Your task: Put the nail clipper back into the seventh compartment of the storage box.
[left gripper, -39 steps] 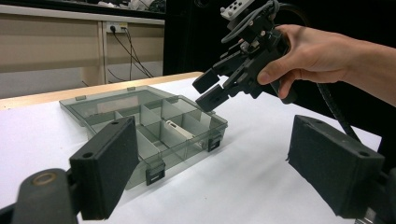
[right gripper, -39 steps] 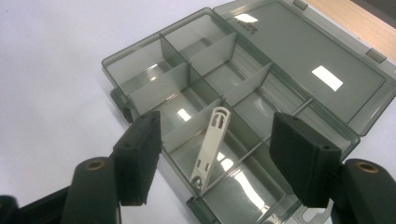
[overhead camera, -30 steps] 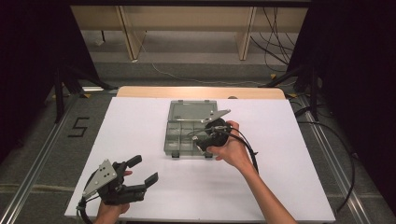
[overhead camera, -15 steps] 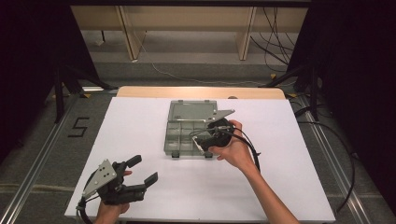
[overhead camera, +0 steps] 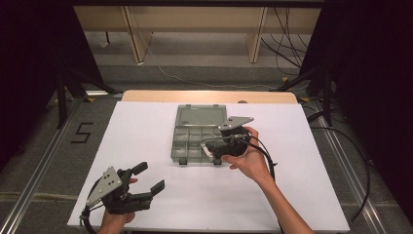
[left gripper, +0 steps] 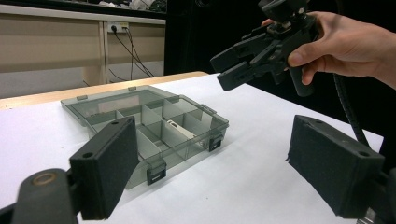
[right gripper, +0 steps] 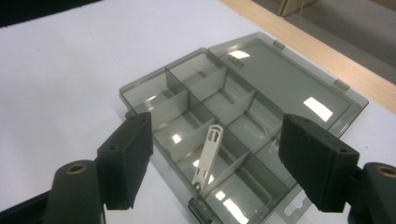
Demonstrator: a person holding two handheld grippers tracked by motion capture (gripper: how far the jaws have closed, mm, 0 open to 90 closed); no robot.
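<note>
A smoky clear compartment box [overhead camera: 192, 139] lies mid-table, its lid folded flat toward the far side. A white plastic strip [right gripper: 208, 156] leans on a divider in a near compartment [left gripper: 180, 128]. My right gripper [overhead camera: 208, 147] hovers over the box's near right corner, open with nothing between its pads [right gripper: 128, 156]; from the left gripper view it hangs above the box [left gripper: 236, 65]. My left gripper [overhead camera: 150, 177] rests low at the table's front left, open and holding nothing, pointed at the box [left gripper: 144, 121].
The white table top [overhead camera: 302, 195] has free room on all sides of the box. A wooden edge [overhead camera: 209, 96] runs along the far side. Cables [overhead camera: 363, 161] trail off the right edge, with dark frames and floor rails beyond.
The right gripper has drifted slightly to the right above the box. The left gripper has stayed where it was.
</note>
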